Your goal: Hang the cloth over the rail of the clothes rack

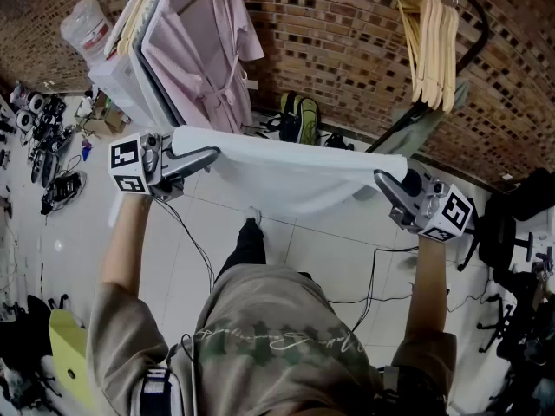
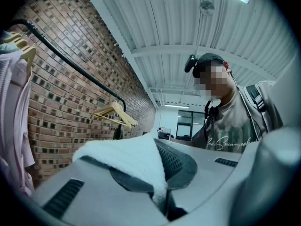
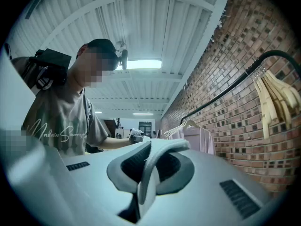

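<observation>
My left gripper (image 1: 206,155) and right gripper (image 1: 382,180) each pinch an end of the cloth (image 1: 286,173), carrying it spread; next I should lift it over the rail (image 2: 70,62).

Script on a T-shirt, coded squares on two cubes

Pale cursive lettering runs across the chest of the person's T-shirt (image 3: 51,133). In the right gripper view it appears to open "Made in S…", and the rest cannot be read with certainty. The head view shows the same line, too blurred to read. The cube on the left hand-held gripper (image 1: 208,155) and the cube on the right hand-held gripper (image 1: 381,180) each carry black-and-white square code markers, which are patterns without letters or numbers.
</observation>
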`<action>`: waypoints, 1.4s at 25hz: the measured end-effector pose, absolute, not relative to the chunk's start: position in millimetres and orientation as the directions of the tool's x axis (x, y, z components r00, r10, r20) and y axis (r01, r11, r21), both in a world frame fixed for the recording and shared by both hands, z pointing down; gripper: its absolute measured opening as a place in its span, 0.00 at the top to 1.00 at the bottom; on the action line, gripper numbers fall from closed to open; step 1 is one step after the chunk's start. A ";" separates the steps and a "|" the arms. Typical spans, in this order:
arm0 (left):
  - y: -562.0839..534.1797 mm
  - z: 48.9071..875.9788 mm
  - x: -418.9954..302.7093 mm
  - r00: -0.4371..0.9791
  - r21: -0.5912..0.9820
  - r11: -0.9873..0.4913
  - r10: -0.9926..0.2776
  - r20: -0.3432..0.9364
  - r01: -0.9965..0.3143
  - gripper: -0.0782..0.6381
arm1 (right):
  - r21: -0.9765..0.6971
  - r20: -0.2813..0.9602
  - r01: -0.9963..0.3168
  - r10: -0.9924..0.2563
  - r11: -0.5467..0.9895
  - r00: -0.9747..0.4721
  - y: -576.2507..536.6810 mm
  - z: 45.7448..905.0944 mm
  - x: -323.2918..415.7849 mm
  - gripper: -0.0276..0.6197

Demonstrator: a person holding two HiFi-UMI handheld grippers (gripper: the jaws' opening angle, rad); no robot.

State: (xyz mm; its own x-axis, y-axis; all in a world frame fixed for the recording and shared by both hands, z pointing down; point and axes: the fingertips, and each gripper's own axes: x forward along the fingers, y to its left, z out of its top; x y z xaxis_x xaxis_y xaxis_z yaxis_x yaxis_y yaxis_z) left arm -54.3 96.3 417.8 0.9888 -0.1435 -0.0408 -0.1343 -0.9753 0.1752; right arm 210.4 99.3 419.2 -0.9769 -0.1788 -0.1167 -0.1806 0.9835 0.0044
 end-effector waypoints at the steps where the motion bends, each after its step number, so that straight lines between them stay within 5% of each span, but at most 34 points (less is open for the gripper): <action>1: 87.8 416.4 -57.5 0.989 0.174 -0.976 -0.139 -0.042 -0.130 0.87 | 0.007 -0.113 -0.184 -0.182 0.983 -0.977 91.9 417.6 207.2 0.93; 35: -189.0 320.5 -141.8 0.992 0.191 -0.980 0.039 -0.118 0.061 0.87 | 0.037 -0.234 -0.402 -0.383 0.915 -0.894 -155.1 310.7 126.9 0.93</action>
State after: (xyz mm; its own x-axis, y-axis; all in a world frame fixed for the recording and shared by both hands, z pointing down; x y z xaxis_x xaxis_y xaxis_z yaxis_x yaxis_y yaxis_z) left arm -141.8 -189.0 320.5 0.9923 0.0388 -0.1179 0.0610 -0.9798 0.1906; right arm 126.9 -155.1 310.7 -0.8938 -0.3827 -0.2340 -0.4015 0.9151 0.0371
